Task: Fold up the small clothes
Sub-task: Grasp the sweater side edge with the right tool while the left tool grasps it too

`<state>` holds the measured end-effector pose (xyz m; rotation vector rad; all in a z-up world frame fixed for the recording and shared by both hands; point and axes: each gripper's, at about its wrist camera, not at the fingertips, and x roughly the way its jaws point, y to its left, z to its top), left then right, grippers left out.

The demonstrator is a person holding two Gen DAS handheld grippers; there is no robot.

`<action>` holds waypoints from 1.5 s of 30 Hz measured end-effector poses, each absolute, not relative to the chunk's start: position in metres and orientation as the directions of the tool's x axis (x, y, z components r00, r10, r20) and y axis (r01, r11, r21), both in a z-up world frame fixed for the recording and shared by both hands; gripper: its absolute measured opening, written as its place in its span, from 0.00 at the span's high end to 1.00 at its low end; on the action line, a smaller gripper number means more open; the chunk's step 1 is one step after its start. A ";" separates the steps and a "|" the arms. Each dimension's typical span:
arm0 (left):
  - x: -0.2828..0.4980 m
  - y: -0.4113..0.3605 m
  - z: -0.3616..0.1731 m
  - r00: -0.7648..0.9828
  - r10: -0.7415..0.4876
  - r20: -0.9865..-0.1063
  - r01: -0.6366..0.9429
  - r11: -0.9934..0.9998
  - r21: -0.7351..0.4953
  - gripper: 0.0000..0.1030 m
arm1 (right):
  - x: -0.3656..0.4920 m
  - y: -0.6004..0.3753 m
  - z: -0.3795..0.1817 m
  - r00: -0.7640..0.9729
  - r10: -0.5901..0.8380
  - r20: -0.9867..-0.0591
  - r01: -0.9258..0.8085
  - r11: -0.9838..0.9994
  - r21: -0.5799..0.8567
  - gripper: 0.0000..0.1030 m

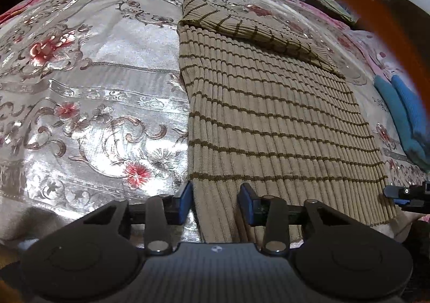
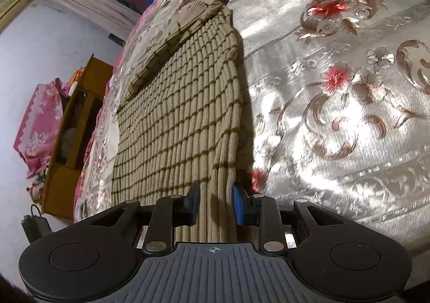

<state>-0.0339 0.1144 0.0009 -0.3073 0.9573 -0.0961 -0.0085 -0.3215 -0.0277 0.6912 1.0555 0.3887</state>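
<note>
Ribbed beige knit sweater with thin brown stripes, flat on the silver floral satin bedspread, hem at both grippers.

Bedspread carries the garment lengthwise: long axis runs from the near edge, where the hem lies, away toward the far edge, where one sleeve is folded across the upper body. A blue knitted item lies just beside the sweater's right side. Left gripper: fingers parted, straddling the hem's left corner, cloth between the blue pads but not pinched. Right gripper: fingers parted around a raised hem edge, not visibly clamped. Judgement: both stand equally near; the fold would run hem toward collar, along the long axis.
</note>
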 end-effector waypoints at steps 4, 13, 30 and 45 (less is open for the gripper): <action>-0.036 0.125 -0.001 0.582 -0.247 -0.775 -0.076 0.932 -0.354 0.71 | -0.012 -0.317 -0.026 0.453 0.589 -0.669 0.017 0.745 0.667 0.74; -0.037 0.135 -0.003 0.572 -0.306 -0.761 -0.061 0.909 -0.411 0.85 | -0.010 -0.311 -0.022 0.457 0.578 -0.677 0.032 0.749 0.661 0.90; -0.024 0.140 -0.010 0.535 -0.366 -0.761 -0.048 0.886 -0.460 0.83 | 0.004 -0.307 -0.026 0.423 0.586 -0.692 0.047 0.748 0.662 0.86; 0.006 0.145 0.033 0.647 -0.486 -0.588 -0.027 0.756 -0.654 0.88 | 0.021 -0.327 -0.009 0.522 0.722 -0.454 0.045 0.508 0.860 0.92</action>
